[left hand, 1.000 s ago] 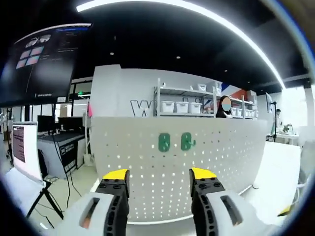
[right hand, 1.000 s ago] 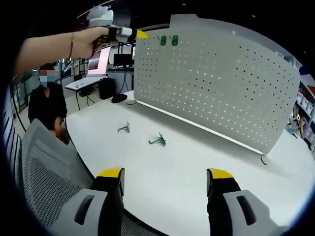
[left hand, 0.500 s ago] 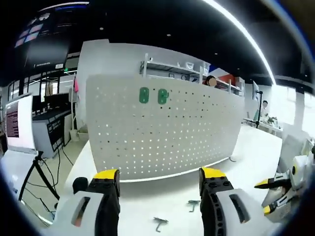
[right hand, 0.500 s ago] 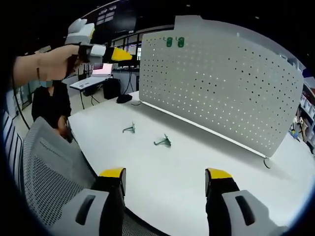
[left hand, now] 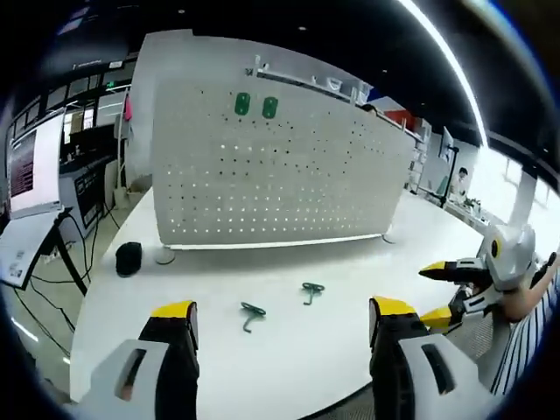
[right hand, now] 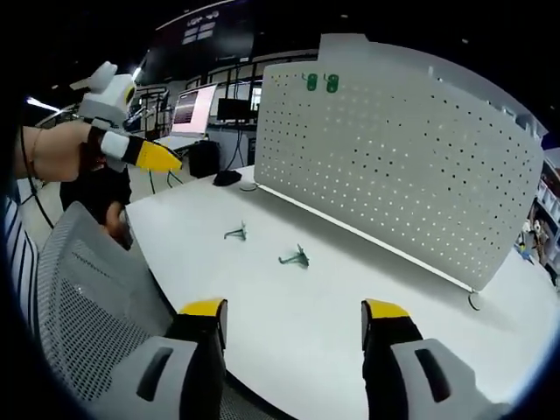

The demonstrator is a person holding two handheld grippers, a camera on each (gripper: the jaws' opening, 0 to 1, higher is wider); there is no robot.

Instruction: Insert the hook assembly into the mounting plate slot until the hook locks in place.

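White perforated pegboard, 2 green hooks, white table, yellow-tipped fingers

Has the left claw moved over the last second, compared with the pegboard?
Yes. In the right gripper view the left claw has dropped from the pegboard's top edge to low beside it, near the table.

lab/office | monitors, storage shelves, white worktable

No text can be read anywhere (the monitor is blurred).
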